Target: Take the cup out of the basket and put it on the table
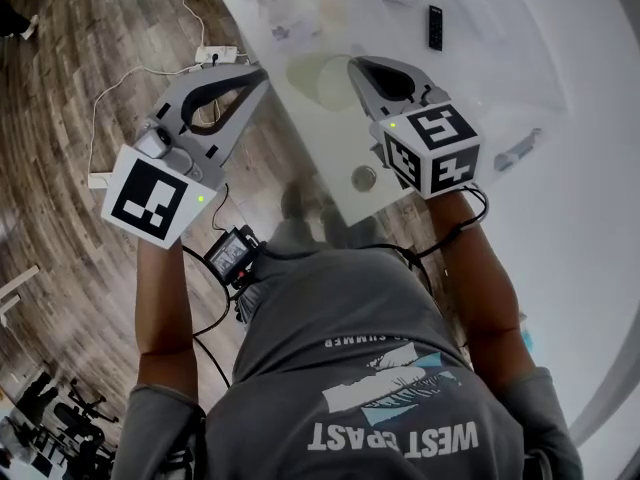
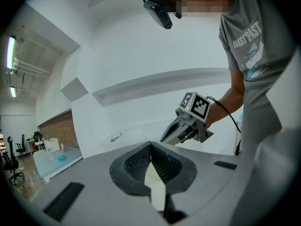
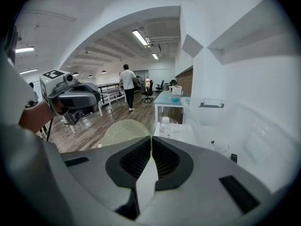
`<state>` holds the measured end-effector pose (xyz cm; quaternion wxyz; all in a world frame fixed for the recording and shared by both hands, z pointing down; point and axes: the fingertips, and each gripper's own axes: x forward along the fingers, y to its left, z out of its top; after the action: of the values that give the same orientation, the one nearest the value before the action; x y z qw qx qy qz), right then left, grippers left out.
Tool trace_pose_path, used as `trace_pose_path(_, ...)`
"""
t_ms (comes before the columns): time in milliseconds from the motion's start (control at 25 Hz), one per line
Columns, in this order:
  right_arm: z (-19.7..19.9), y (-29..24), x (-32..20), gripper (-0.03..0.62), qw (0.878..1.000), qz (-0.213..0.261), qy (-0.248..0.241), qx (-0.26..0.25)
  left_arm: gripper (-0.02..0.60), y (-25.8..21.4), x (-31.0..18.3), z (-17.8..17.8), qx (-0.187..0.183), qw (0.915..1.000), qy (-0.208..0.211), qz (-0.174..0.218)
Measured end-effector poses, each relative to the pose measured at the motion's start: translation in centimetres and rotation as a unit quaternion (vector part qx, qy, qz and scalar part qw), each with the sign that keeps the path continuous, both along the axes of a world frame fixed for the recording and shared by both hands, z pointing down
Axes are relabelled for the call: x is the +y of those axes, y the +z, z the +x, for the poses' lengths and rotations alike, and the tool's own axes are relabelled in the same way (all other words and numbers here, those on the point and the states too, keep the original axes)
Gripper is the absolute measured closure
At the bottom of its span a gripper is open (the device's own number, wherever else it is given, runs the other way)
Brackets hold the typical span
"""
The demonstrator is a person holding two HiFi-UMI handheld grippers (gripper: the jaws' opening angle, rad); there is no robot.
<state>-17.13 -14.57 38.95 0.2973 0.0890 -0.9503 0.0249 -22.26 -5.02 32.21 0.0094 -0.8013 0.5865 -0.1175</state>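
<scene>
**Table** point(image 1: 560, 218): white, fills upper right of head view. Its left edge runs diagonally, w/ wood floor point(image 1: 60, 88) and cables beyond.
**Basket** point(image 1: 318, 80): pale green mesh, upper centre, right at that edge.
**Left claw** point(image 1: 262, 71) & **right claw** point(image 1: 356, 65): both clenched, empty, tips flanking the basket.
**Cup**: not made out. Basket's inside is too blurred; prob. in there.
Step in hand (judged): reach-in. Open one claw before entering and steady the basket w/ the other, since it could slide off the edge. Best set-down room is the bare table at right, short of the remote point(image 1: 435, 26).
</scene>
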Motion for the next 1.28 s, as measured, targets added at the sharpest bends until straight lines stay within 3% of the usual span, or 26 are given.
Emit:
trace_pose_path(800,1.1,14.6,-1.8,0.571,0.994,-0.038,0.027,0.097,0.572,5.3,0.6,-1.3,0.019,0.9988,-0.027,-0.036)
trace_pose_path(1280,2.3,20.3,-3.0,0.571,0.986,-0.057,0.041,0.153,0.571,6.5,0.6,-1.5,0.026,0.9980,-0.032,-0.048)
